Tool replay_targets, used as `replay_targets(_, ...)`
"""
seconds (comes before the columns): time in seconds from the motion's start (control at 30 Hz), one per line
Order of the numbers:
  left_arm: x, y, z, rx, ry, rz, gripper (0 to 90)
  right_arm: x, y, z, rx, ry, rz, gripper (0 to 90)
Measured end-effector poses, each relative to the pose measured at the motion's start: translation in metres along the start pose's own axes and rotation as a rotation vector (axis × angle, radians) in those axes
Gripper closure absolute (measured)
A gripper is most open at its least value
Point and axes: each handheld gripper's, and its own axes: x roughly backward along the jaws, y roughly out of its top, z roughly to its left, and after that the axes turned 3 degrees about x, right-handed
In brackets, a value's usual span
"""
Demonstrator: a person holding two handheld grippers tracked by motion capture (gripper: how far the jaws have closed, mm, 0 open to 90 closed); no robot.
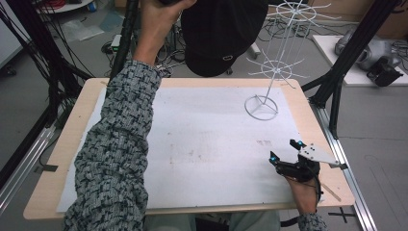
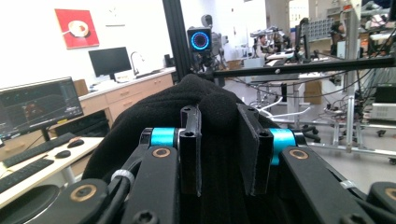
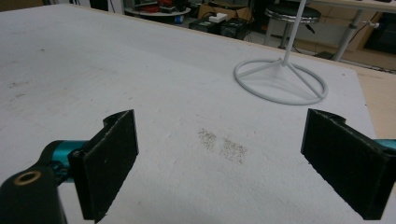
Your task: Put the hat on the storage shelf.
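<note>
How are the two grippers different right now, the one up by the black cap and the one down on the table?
The left gripper is raised high past the table's far edge, while the right gripper sits low over the white mat. The left gripper's jaws are clamped on the black cap; the right gripper's jaws stand wide apart with nothing between them. The left one is near the top of the white wire rack; the right one faces the rack's ring base. Both have black jaws with blue fittings.

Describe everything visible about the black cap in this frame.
The black cap looks like soft, matte fabric with a rounded crown and a small metal buckle on its back strap. It is held high in the air above the table's far edge, left of the white wire stand. The left gripper is shut on a fold of its cloth.
</note>
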Motion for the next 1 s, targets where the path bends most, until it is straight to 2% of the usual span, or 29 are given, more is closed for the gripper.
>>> replay_targets(0.4,-0.021,-0.003,-0.001,0.006,-0.049,-0.010,72.1,0.005,-0.001,-0.002,-0.007,-0.006,-0.006,10.0)
replay_targets(0.73,-0.037,-0.019,0.001,0.028,-0.059,0.023,72.1,0.008,-0.002,-0.004,-0.012,-0.006,-0.007,10.0)
replay_targets(0.8,-0.040,-0.025,0.002,0.044,-0.069,0.030,72.1,0.007,-0.002,-0.004,-0.018,-0.004,-0.005,10.1)
replay_targets(1.0,-0.045,-0.031,0.002,0.046,-0.076,0.061,72.0,0.007,-0.002,-0.004,-0.020,-0.002,-0.005,10.1)
